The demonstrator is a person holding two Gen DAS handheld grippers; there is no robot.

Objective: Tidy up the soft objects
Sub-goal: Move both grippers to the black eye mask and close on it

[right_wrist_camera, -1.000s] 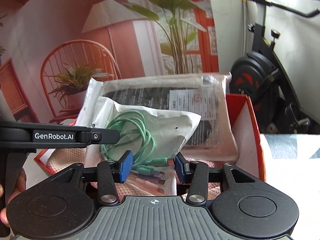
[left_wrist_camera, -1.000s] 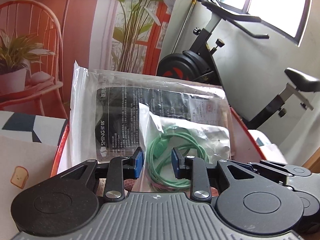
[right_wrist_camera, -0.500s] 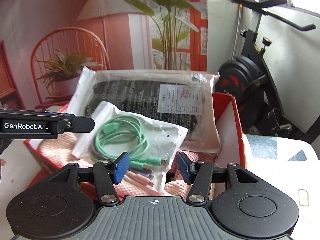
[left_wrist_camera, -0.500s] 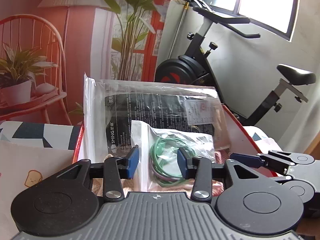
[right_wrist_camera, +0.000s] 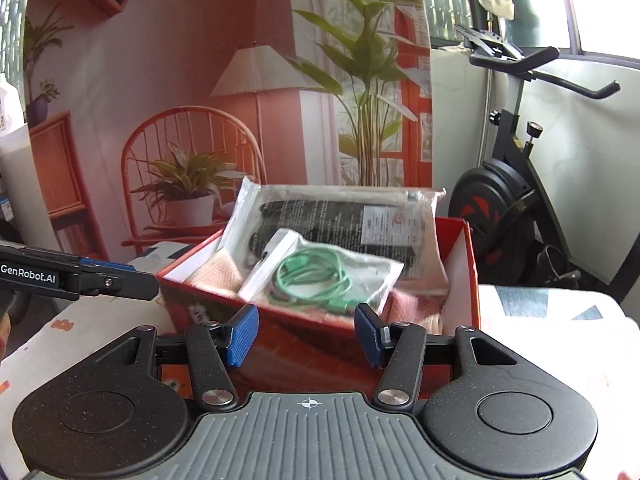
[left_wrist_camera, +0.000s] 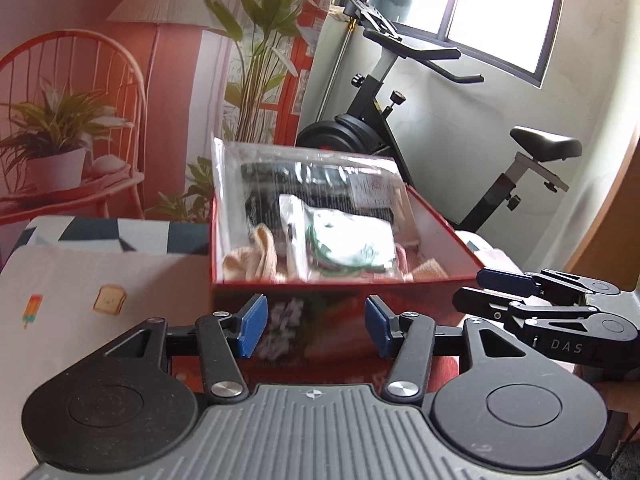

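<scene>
- The left gripper [left_wrist_camera: 312,330] is standing at the bottom centre of its own view with its blue fingers [left_wrist_camera: 251,330] spread apart and released; its jaws have just been opening, and nothing is lying between them.
- The right gripper [right_wrist_camera: 306,336] is sitting at the bottom centre of its own view, its blue fingers [right_wrist_camera: 240,335] likewise parted and gripping nothing; its jaws have just been opening a little too.
- Each gripper is showing up in the other's view: the right one at the right edge of the left view, the left one at the left edge of the right view.
- Just beyond both sets of fingers, a red box [right_wrist_camera: 320,336] is resting on the counter [left_wrist_camera: 100,276], filling the middle of each frame, with its front wall facing the fingers.
- Inside the box, a small clear bag holding a green cable [right_wrist_camera: 316,276] is lying on top of a pinkish cloth [right_wrist_camera: 216,274].
- Behind it, a large clear packet with a dark insert [right_wrist_camera: 340,212] is leaning against the far side of the box and sticking up above its rim.
- The counter is wearing a pale cover printed with small pictures, among them a slice of toast [left_wrist_camera: 110,300] at the lower left of the left view.
- An exercise bike [left_wrist_camera: 400,120] is standing at the right of the frame behind the box, and a backdrop showing a lamp, a chair and plants is filling the upper left.
</scene>
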